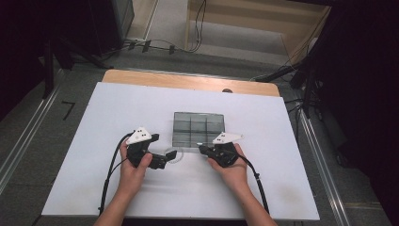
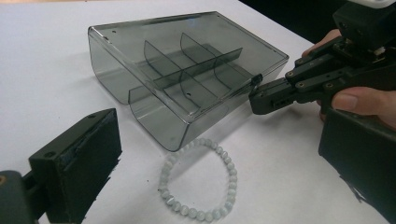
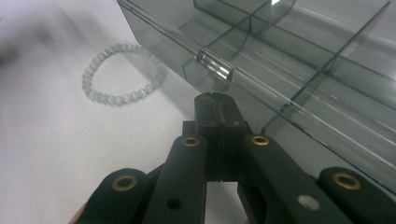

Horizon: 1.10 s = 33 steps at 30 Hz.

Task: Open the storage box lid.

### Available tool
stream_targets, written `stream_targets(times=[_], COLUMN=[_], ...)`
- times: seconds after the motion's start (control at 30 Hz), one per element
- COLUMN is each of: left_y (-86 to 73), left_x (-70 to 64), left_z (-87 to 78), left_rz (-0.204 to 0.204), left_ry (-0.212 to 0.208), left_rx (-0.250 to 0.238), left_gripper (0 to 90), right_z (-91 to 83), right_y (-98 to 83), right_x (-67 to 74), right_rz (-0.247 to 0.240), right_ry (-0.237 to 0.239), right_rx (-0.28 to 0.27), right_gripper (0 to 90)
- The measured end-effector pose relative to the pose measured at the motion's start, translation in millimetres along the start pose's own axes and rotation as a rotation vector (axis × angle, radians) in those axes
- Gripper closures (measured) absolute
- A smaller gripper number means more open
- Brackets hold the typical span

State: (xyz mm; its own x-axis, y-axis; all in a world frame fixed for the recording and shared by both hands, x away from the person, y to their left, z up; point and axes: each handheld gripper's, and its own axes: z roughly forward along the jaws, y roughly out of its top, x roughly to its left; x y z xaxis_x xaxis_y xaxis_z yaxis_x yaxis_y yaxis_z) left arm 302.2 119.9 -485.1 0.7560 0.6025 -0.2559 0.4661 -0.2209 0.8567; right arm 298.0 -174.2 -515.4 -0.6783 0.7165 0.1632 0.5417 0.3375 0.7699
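A smoky see-through box [image 1: 198, 128] with several compartments lies mid-table, lid down. A pale bead bracelet [image 1: 180, 157] rests on the white board just in front of its near left corner. My left gripper [image 1: 167, 159] stands open beside it; in the left gripper view the bracelet [image 2: 231, 170] lies flat between the two spread jaws, untouched. My right gripper [image 1: 202, 149] is shut with nothing in it. Its tip [image 3: 215, 100] sits close under the clear latch tab [image 3: 214, 65] on the box's front wall [image 3: 299, 56]. The same right gripper [image 2: 257, 99] meets the box's front edge [image 2: 187, 116].
The white board [image 1: 117, 188] covers a wooden table whose far edge [image 1: 188, 81] shows. Cables trail from both grippers toward the near edge. Dark stands and cables lie on the floor around the table.
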Motion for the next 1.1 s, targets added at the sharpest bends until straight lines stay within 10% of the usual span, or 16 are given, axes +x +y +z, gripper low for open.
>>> stream_targets(times=[1.1], left_y=[-1.0], left_x=[2.6], left_z=[-0.4], left_rz=[-0.015], left_ry=[-0.005], left_rx=[-0.002], left_gripper=[0.7], right_z=[-12.5], right_y=[13.1], right_x=[2.6], right_rz=[-0.029], right_ry=[0.017], right_rx=[-0.041], right_gripper=[87.8])
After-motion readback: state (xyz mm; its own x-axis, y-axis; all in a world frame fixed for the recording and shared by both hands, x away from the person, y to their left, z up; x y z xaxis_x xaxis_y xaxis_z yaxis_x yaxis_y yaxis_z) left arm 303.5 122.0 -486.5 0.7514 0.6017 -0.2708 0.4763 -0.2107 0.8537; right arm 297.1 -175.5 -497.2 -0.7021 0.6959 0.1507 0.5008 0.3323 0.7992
